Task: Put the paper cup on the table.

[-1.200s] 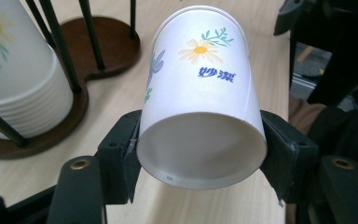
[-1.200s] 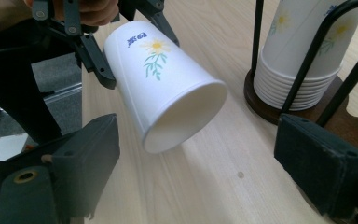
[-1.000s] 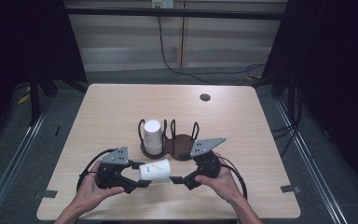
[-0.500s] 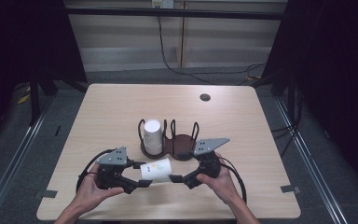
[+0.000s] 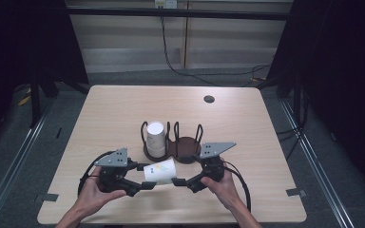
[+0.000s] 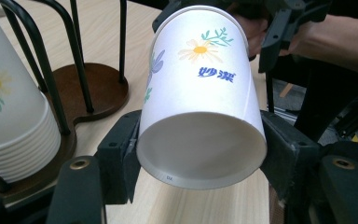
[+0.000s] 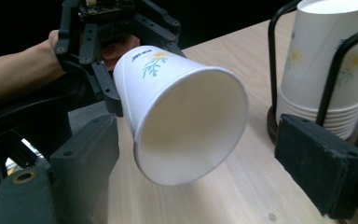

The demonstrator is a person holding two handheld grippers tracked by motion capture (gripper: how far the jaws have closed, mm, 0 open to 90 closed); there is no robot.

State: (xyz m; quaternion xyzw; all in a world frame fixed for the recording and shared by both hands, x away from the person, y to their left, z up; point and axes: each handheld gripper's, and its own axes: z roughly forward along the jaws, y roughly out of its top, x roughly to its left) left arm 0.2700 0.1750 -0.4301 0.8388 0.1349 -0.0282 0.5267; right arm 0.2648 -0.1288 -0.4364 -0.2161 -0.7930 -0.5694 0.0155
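Above the pale wooden table [image 5: 266, 133], near the dark wire cup rack [image 5: 176, 142] and its stack of white paper cups [image 5: 155, 137], your left gripper [image 5: 145, 184] clamps the flowered white paper cup [image 5: 159, 171] sideways; your right gripper [image 5: 183, 182], jaws spread, has drawn slightly back, suggesting a completed handover
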